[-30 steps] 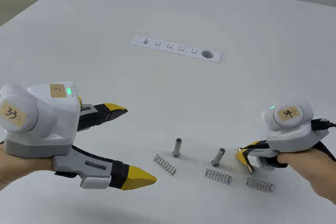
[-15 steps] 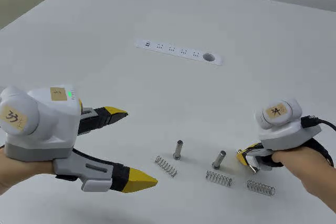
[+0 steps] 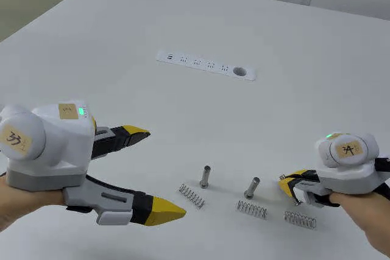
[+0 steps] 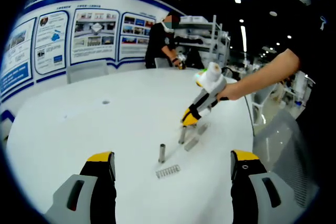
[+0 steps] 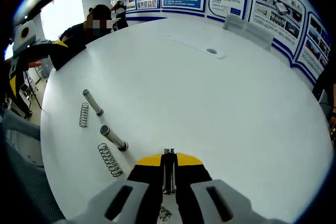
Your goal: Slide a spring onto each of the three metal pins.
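Right claw (image 3: pixel 290 187): jaws closed and gripping what looks to be the third pin (image 5: pixel 168 174). Nearest spring (image 3: pixel 300 219): lying flat on the counter (image 3: pixel 201 22) just beside that claw, on the person's side, long axis running across the counter. Middle pin (image 3: pixel 251 187) and left pin (image 3: pixel 205 176): standing upright to its left. Left claw (image 3: pixel 164 172): hanging wide open, holding nothing, well apart from that spring.

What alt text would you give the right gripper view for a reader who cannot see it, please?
The right hand-held gripper is shut on a metal pin at bottom centre. Left of it on the white table stand a near pin and a far pin, with a near spring and a far spring lying beside them.
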